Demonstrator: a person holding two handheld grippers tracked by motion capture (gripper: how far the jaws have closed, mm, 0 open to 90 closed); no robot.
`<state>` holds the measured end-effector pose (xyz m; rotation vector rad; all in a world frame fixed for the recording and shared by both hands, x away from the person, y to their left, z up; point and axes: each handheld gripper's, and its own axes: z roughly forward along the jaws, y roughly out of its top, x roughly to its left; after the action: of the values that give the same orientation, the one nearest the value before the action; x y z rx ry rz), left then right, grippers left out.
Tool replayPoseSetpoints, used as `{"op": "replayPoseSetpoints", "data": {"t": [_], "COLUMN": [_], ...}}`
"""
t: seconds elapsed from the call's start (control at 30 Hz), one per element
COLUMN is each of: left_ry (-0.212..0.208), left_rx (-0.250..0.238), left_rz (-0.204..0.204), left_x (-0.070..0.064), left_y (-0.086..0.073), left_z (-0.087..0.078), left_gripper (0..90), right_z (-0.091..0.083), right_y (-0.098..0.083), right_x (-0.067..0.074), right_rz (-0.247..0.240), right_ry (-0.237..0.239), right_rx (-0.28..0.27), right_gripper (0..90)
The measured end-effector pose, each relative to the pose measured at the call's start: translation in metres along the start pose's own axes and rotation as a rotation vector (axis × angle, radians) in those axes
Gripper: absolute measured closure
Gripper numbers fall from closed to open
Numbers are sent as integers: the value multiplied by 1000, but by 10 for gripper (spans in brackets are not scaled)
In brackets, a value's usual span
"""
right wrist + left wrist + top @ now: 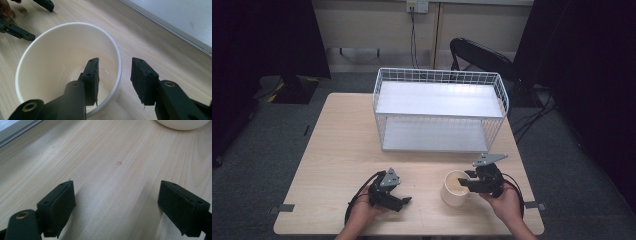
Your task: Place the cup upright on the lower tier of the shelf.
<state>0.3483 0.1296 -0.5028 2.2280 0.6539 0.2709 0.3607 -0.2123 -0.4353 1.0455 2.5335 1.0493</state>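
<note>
My left tongs (404,200) rest low in my left hand (362,212), jaws spread wide with nothing between them. My right tongs (463,184), held in my right hand (504,201), point leftward, jaws partly apart, their pads (92,77) not pressing on anything.

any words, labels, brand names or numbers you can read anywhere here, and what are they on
None can be read.
The white cup is plain inside and out.
The wire rack and the table carry no print.
The claws of the left gripper and right gripper show only screw holes.
The wall outlet is too small to tell.
</note>
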Motion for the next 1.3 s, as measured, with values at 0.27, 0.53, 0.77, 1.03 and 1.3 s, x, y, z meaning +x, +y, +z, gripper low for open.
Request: {"op": "replayPoseSetpoints", "data": {"t": [0.27, 0.53, 0.77, 1.03, 1.3], "left_ry": [0, 0, 0, 4, 7], "left_rx": [0, 0, 0, -1, -1], "left_rz": [0, 0, 0, -3, -5], "left_x": [0, 0, 0, 0, 0], "left_y": [0, 0, 0, 0, 1], "left_z": [0, 0, 0, 0, 1], "left_gripper": [140, 140, 140, 140, 140], "right_z": [3, 8, 10, 4, 2], "right_y": [2, 5, 6, 2, 0], "right_x": [2, 3, 6, -2, -7], "right_rz": [-9, -24, -60, -23, 16], "right_ry": [5, -5, -29, -28, -46], "right_rx": [19, 48, 70, 31, -15], "right_gripper": [665, 761, 792, 831, 832]}}
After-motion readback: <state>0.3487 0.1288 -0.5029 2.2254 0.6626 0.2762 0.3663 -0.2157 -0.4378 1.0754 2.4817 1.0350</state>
